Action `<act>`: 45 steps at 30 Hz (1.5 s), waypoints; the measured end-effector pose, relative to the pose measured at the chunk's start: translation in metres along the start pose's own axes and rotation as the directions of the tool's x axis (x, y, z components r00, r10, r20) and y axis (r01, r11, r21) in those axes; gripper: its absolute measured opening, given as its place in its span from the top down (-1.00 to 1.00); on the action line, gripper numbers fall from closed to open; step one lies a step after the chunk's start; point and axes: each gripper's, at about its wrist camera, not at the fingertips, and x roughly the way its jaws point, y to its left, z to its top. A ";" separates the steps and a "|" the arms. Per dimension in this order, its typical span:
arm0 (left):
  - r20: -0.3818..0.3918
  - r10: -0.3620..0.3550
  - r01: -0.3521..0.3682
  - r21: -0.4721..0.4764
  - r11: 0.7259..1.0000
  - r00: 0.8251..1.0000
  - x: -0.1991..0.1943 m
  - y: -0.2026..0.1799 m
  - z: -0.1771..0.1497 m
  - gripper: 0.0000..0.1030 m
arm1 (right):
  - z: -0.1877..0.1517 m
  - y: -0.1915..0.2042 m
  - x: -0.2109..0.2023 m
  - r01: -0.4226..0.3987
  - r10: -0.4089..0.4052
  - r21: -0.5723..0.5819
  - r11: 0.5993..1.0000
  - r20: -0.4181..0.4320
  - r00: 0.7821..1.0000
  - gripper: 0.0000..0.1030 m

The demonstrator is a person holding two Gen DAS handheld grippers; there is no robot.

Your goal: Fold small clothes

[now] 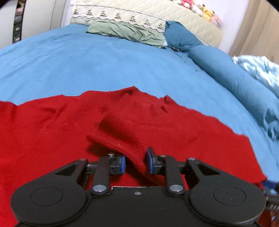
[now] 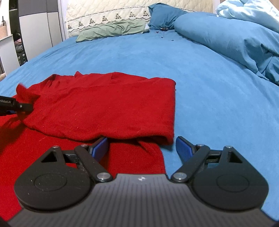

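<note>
Nearest my right gripper [image 2: 141,148], the jaws stand spread over the folded edge of the red garment [image 2: 104,108], apparently just let go or about to grip. My left gripper [image 1: 135,161] has its jaws narrowly apart around a raised ridge of cloth, not yet pinching. Beyond, the garment lies on the blue bed [image 2: 157,57].

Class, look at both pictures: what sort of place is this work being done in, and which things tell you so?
Most likely a bedroom. The red garment lies on a bed with a blue sheet, pillows against a quilted headboard, and plush toys above.
</note>
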 end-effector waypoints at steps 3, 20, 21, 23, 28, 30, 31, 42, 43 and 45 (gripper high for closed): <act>0.057 0.011 -0.010 -0.023 1.000 0.998 -0.011 0.004 0.005 0.84 | 0.001 0.001 0.000 0.002 -0.002 -0.013 1.000 0.003 1.000 -0.94; 0.138 0.232 -0.225 -0.066 0.972 0.963 -0.074 0.085 -0.010 0.68 | 0.005 -0.018 0.009 0.111 -0.111 0.014 0.994 -0.019 0.994 -0.93; 0.133 0.246 -0.240 -0.062 0.969 0.960 -0.080 0.088 -0.012 0.53 | 0.006 -0.019 0.008 0.112 -0.111 0.003 0.994 -0.021 0.994 -0.93; 0.104 0.319 -0.315 -0.054 0.948 0.942 -0.091 0.093 -0.019 0.31 | 0.008 -0.019 0.007 0.114 -0.114 -0.013 0.993 -0.033 0.993 -0.93; 0.083 0.441 -0.436 -0.074 0.897 0.893 -0.132 0.103 -0.030 0.22 | 0.016 -0.012 -0.016 0.083 -0.082 0.016 0.996 -0.044 0.996 -0.94; 0.104 0.394 -0.393 -0.027 0.919 0.913 -0.136 0.095 -0.025 0.01 | 0.019 0.002 -0.031 -0.004 0.004 0.001 1.000 0.011 1.000 -0.94; 0.119 0.367 -0.369 -0.004 0.929 0.923 -0.133 0.089 -0.021 -0.07 | 0.021 0.010 -0.034 -0.042 0.042 -0.006 0.999 0.030 0.999 -0.94; 0.056 0.245 -0.248 0.040 0.968 0.968 -0.090 0.088 -0.039 -0.29 | 0.015 0.038 0.030 -0.122 0.122 0.049 0.991 0.006 0.993 -0.91; 0.052 0.246 -0.249 0.047 0.967 0.968 -0.091 0.088 -0.039 -0.29 | 0.010 0.034 0.028 -0.141 0.139 0.044 0.989 0.036 0.990 -0.90; 0.048 0.253 -0.255 0.058 0.965 0.966 -0.093 0.086 -0.041 -0.29 | 0.008 0.039 0.025 -0.126 0.126 -0.015 0.992 0.032 0.991 -0.90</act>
